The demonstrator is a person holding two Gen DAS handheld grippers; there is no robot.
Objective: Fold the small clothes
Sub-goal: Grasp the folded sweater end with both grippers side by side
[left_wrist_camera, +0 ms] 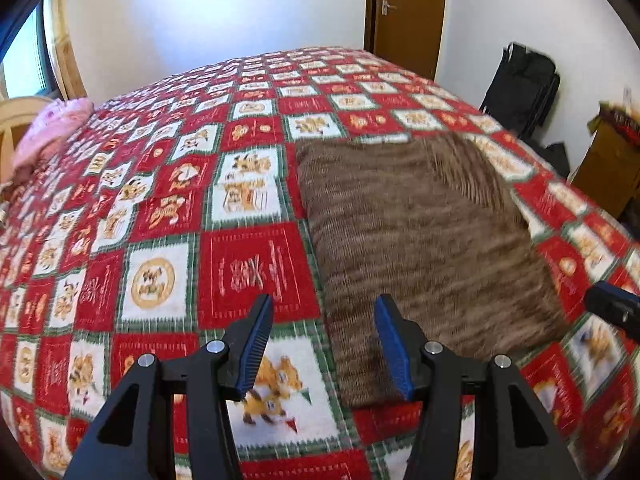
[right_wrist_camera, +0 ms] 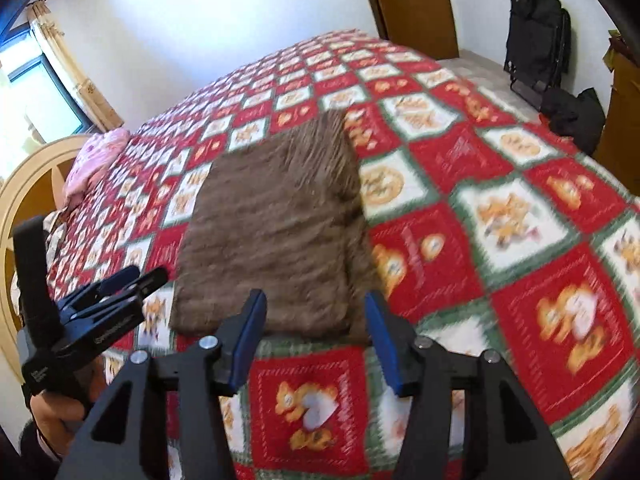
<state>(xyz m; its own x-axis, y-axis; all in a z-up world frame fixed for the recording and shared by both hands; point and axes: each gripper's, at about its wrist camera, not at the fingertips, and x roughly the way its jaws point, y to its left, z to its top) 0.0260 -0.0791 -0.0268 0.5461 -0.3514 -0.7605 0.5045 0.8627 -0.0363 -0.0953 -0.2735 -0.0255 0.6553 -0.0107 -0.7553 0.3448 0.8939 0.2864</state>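
Lying folded on the bedspread, the brown garment sits just beyond both spread, empty tools: left gripper, right gripper. Snagging one edge could unravel the fold.

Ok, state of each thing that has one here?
Left gripper: open, empty, above the bed.
Right gripper: open, empty.
Brown garment: folded into a rectangle, flat on the blanket.
Pink cloth: bunched at the bed's edge.
Door: shut.
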